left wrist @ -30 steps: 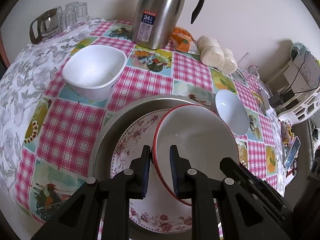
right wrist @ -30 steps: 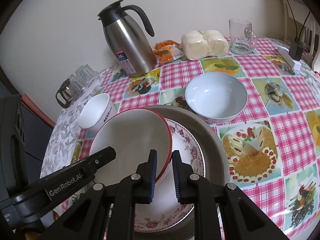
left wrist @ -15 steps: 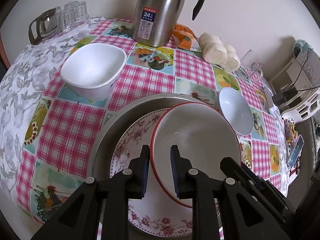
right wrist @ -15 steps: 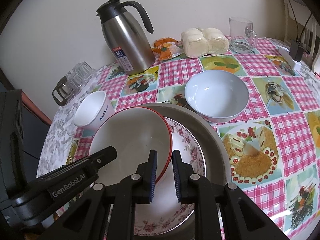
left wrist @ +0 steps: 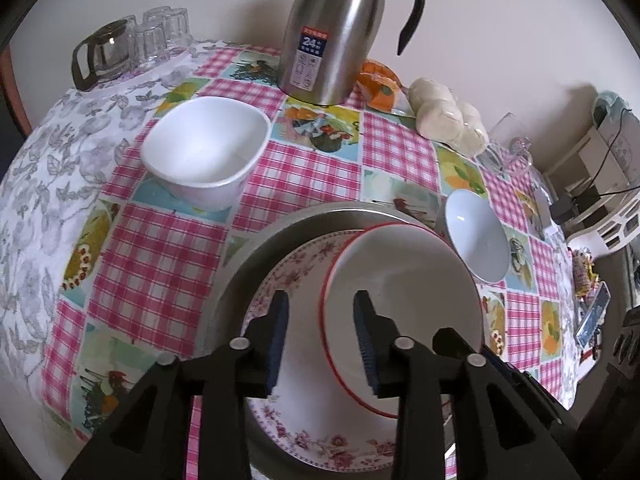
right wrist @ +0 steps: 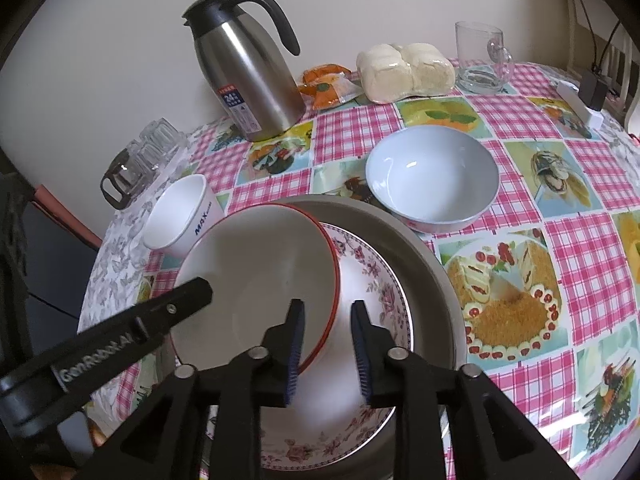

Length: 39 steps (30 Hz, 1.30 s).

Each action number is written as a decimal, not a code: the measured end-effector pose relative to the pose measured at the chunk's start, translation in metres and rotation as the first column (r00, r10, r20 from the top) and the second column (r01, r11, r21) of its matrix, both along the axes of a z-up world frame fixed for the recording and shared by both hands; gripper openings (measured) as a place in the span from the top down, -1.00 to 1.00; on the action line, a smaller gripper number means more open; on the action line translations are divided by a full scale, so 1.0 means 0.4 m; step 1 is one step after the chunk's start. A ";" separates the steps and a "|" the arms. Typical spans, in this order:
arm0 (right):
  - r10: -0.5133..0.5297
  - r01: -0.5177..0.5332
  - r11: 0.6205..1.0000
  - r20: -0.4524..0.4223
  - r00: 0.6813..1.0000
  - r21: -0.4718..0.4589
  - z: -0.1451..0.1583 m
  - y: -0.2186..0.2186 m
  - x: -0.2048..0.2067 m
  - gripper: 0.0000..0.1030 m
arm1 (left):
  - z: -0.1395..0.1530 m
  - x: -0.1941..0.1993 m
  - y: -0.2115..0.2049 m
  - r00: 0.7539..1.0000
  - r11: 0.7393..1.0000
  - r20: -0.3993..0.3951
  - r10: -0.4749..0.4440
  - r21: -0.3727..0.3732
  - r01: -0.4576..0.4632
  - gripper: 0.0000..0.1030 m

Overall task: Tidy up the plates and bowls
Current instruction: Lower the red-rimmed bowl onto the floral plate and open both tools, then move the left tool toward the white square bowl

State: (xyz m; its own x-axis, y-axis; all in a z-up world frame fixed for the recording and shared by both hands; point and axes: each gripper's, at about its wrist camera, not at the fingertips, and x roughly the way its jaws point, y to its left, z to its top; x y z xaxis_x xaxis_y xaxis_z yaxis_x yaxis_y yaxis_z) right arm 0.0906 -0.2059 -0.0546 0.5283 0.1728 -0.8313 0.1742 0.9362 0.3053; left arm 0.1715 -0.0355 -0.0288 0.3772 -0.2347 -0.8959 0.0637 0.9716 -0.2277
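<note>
White, the paper cup (left wrist: 204, 156) sits toward the desk's (left wrist: 312, 168) left edge. Beside it the red-rimmed bowl (left wrist: 404, 292) rests in a flowered plate (left wrist: 292, 412) on a grey tray (left wrist: 240, 272). Left tool (left wrist: 320, 336) and right tool (right wrist: 326, 344) straddle its rim on opposite sides, jaws opening, pads off it. A pale blue bowl (right wrist: 432, 176) stands further right.

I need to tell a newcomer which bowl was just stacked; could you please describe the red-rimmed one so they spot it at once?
Start at the tall steel thermos by the wall and come forward to the wide grey dish. Inside lies a floral plate, and on it sits the bowl. Unlike the plain white bowls nearby, it alone has a thin red rim.
</note>
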 end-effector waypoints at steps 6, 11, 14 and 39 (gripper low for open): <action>-0.028 0.027 0.999 -0.005 1.000 -0.040 0.008 -0.006 -0.003 -0.18 | 0.013 0.001 0.017 1.000 1.000 -0.005 0.029 -0.001 -0.029 0.12; -0.028 0.029 0.998 0.017 0.999 -0.053 0.022 -0.005 -0.006 -0.43 | 0.024 0.000 0.029 0.999 0.999 0.001 0.047 -0.009 -0.047 -0.02; -0.027 0.028 0.998 0.025 0.999 -0.060 0.026 -0.004 -0.007 -0.52 | 0.030 0.000 0.041 0.997 0.997 0.001 0.077 0.010 -0.077 -0.13; -0.054 0.059 0.994 0.054 0.997 -0.096 0.038 -0.015 -0.012 -1.00 | 0.052 0.008 0.135 0.966 0.961 0.124 0.227 0.133 -0.243 -0.93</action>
